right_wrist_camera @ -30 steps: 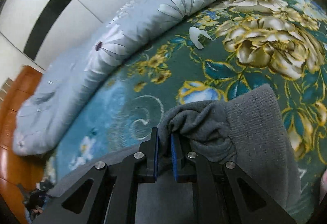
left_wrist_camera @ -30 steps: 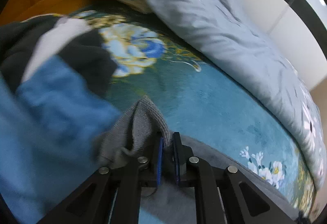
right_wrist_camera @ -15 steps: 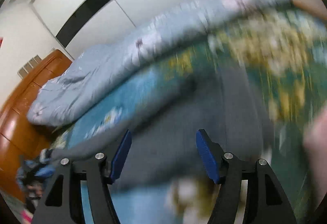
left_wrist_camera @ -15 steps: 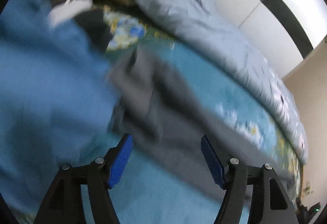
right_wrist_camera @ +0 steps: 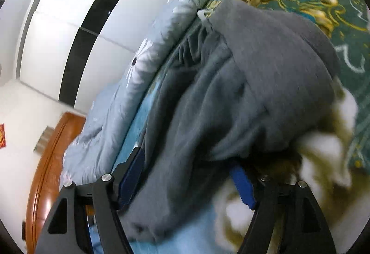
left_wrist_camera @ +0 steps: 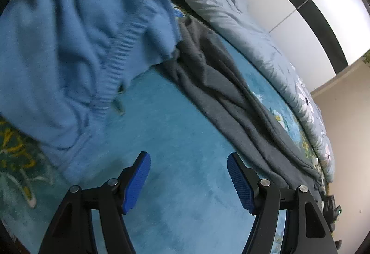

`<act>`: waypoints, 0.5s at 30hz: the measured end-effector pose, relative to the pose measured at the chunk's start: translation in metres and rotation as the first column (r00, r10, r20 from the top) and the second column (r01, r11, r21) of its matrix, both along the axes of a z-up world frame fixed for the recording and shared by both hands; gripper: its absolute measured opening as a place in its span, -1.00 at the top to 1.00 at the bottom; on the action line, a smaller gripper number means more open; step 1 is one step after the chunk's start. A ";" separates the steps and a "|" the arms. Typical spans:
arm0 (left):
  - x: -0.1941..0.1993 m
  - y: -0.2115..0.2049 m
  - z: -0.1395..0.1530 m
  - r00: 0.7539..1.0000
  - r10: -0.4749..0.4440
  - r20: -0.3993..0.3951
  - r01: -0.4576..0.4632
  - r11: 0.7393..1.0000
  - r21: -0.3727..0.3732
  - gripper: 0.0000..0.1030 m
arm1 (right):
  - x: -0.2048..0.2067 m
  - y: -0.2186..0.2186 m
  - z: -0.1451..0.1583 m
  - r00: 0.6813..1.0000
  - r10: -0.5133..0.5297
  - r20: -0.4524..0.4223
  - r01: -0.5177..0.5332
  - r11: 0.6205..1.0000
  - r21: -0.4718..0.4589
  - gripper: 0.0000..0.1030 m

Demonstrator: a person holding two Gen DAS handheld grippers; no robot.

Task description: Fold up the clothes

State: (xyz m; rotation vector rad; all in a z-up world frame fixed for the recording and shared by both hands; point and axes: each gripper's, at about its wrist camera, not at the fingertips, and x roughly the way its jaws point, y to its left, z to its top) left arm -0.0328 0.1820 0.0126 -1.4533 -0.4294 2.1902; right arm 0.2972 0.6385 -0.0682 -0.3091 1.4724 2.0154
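A grey garment (left_wrist_camera: 231,92) lies stretched and wrinkled across the teal floral bedspread (left_wrist_camera: 175,138). My left gripper (left_wrist_camera: 188,181) is open and empty over bare bedspread, short of the grey cloth. A light blue garment (left_wrist_camera: 69,41) lies bunched at the left. In the right wrist view the grey garment (right_wrist_camera: 242,96) fills the middle, folded over on itself. My right gripper (right_wrist_camera: 189,180) is open, its fingers on either side of the grey cloth's near part.
A pale blue flowered quilt (left_wrist_camera: 242,22) lies rolled along the far side of the bed, next to white wall panels with a black stripe (right_wrist_camera: 97,13). A wooden headboard (right_wrist_camera: 46,173) stands at the left of the right wrist view.
Both grippers have opened and let go of the grey garment, which now lies on the bed. Both have pulled back from it.
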 end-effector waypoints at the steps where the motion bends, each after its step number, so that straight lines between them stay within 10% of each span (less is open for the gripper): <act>1: 0.002 -0.004 0.001 1.000 0.011 0.001 -0.011 1.000 0.000 -0.41 | -0.002 0.004 0.001 1.000 -0.008 0.005 0.008 1.000 -0.001 -0.44; 3: 0.007 -0.010 0.003 1.000 0.021 0.003 -0.021 1.000 0.010 -0.41 | -0.005 0.011 0.003 1.000 -0.015 0.023 0.015 1.000 0.002 -0.27; 4: 0.009 -0.014 0.004 1.000 0.026 0.002 -0.026 1.000 0.011 -0.41 | -0.005 0.014 0.006 0.999 -0.019 0.050 0.019 1.000 0.010 0.24; 6: 0.013 -0.018 0.005 0.999 0.035 0.003 -0.035 0.999 0.010 -0.41 | -0.001 0.020 0.012 0.997 -0.017 0.081 0.016 1.000 0.019 0.63; 15: 0.032 -0.030 0.011 1.000 0.015 0.004 -0.015 1.000 0.022 -0.41 | 0.065 0.041 0.074 0.980 0.034 0.197 -0.078 0.972 0.220 0.81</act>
